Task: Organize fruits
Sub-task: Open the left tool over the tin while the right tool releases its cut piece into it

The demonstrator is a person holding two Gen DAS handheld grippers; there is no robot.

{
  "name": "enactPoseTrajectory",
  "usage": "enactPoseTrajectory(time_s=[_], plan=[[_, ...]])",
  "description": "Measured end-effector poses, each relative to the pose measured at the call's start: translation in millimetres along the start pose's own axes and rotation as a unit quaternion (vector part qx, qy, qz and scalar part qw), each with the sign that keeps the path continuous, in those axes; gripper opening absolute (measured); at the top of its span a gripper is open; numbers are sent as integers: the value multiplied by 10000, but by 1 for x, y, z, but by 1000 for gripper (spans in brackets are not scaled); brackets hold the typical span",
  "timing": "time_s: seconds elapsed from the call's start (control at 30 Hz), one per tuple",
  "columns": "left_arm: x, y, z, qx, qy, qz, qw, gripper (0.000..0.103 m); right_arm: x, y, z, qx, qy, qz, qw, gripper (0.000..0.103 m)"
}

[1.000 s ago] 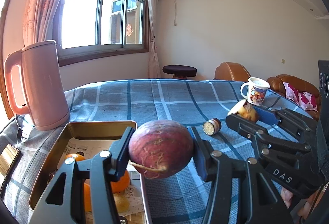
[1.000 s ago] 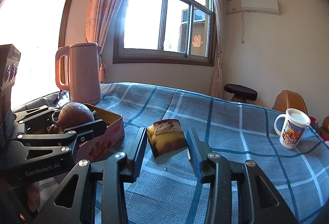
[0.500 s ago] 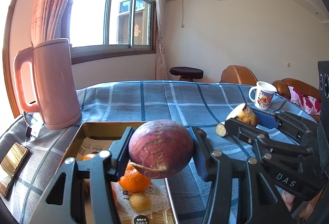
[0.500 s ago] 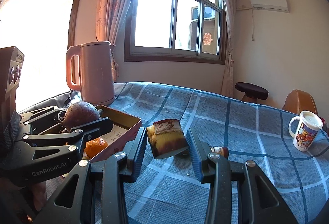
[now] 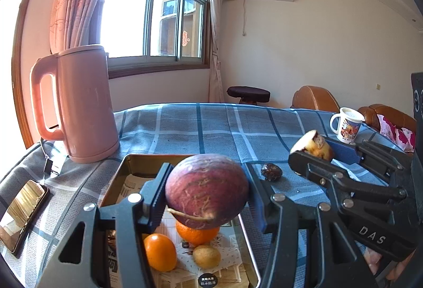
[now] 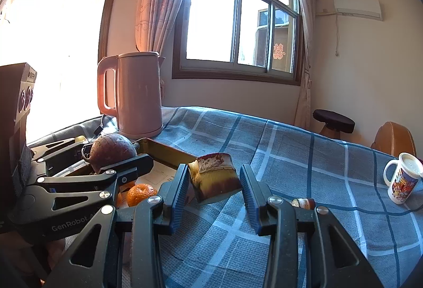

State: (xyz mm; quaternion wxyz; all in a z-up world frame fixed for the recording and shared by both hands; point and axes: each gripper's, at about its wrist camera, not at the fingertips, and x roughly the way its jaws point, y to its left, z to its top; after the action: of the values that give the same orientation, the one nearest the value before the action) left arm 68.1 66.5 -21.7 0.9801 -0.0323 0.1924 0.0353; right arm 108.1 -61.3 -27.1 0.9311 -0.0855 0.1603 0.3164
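Plaid-clothed table (image 5: pixel 185 129): left gripper (image 5: pixel 207 194) clamps purple round fruit (image 5: pixel 206 195) over tin tray (image 5: pixel 127 177); right gripper (image 6: pixel 214 183) clamps cut fruit wedge (image 6: pixel 214 177).

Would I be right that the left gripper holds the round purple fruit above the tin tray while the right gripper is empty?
Not quite: the right gripper is not empty; the right wrist view shows it clamping a cut fruit chunk. The left gripper does hold the round purple fruit above the tin tray.

kettle (image 5: pixel 79 105) behind tray (image 5: pixel 132 163) | oranges (image 5: pixel 160 252) in tray | mug (image 5: pixel 346 125) far right
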Motion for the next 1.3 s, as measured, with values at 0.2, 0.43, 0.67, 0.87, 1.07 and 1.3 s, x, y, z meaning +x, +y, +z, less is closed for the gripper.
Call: enactPoseTrajectory(time_s=[0.2,0.43,0.67,0.87,1.07,1.3], plan=[[1,12,-2,-40,98,109,9999,55,4,11,4,-103,23,115,9999,42],[-1,24,-2,-74,124,229,9996,55,11,23,5,-200,90,225,9995,42],[-2,40,-4,-154,203,380,9990,55,19,36,5,-284,173,349,9988,42],[0,52,-6,-206,316,464,9982,55,28,47,4,-369,266,455,9979,42],[0,58,-8,-217,390,509,9977,55,36,54,1,-375,390,549,9970,42],[1,62,-9,-177,518,545,9970,55,43,65,-2,-501,532,638,9953,42]])
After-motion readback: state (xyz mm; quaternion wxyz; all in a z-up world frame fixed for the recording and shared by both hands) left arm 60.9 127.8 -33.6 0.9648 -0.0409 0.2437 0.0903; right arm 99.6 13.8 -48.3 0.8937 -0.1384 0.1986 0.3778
